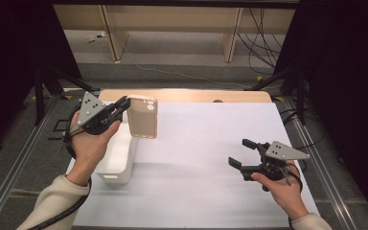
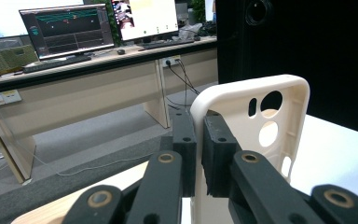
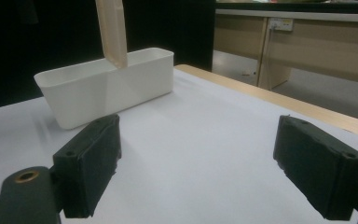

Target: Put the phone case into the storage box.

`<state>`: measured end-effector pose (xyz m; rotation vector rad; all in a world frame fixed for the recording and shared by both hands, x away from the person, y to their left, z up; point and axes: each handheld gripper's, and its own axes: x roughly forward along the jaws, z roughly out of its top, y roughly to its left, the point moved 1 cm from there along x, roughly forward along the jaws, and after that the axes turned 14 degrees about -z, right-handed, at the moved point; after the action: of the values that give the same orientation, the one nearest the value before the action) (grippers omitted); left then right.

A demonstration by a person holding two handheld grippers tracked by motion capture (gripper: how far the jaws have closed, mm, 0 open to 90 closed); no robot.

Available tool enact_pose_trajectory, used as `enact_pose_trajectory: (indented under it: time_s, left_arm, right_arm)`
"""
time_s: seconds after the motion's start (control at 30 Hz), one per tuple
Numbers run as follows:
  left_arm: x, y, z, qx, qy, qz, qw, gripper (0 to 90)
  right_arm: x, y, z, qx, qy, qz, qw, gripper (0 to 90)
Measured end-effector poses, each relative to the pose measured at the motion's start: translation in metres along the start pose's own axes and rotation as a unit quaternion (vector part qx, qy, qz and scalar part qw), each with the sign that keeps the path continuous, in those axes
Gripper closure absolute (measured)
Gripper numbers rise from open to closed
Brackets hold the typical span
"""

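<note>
White table point(image 1: 211, 158): your left gripper point(image 1: 120, 108) clenched the phone case point(image 1: 143, 117) by its edge above the bin point(image 1: 120, 158), ready to drop; your right gripper point(image 1: 242, 154) idled released.

One phone case point(image 1: 143, 116), one white bin point(image 1: 117, 158), two grippers point(image 1: 122, 104) point(image 1: 240, 153)

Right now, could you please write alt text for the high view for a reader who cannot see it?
The left gripper holds a beige phone case upright in the air beside a white bin on a white table. The right gripper rests open and empty near the table's right side.
</note>
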<state>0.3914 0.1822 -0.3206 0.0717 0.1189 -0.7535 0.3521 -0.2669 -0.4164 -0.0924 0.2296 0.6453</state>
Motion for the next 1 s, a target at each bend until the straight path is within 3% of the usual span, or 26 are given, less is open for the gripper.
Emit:
enact_pose_trajectory:
  time_s: [0.5, 0.53, 0.63, 0.77, 1.0]
  left_arm:
    - [-0.005, 0.011, 0.001, 0.004, -0.003, 0.012, 0.9999, 84.3]
    - [-0.006, 0.01, 0.0, -0.007, -0.002, 0.013, 0.9999, 84.3]
    - [-0.007, 0.012, 0.0, -0.01, -0.003, 0.014, 0.9998, 84.3]
    - [-0.008, 0.017, 0.001, 0.005, -0.003, 0.021, 0.9998, 84.3]
    - [-0.01, 0.021, 0.001, 0.001, -0.002, 0.021, 0.9998, 84.3]
  right_arm:
    - [0.0, 0.0, 0.0, 0.001, -0.001, 0.0, 1.0, 16.1]
    - [0.0, 0.0, 0.0, 0.001, 0.0, 0.0, 1.0, 16.1]
    - [0.0, 0.0, 0.0, 0.001, 0.001, 0.0, 1.0, 16.1]
    - [0.0, 0.0, 0.0, 0.001, 0.0, 0.0, 1.0, 16.1]
    - [0.001, 0.0, -0.001, 0.002, 0.0, 0.0, 1.0, 16.1]
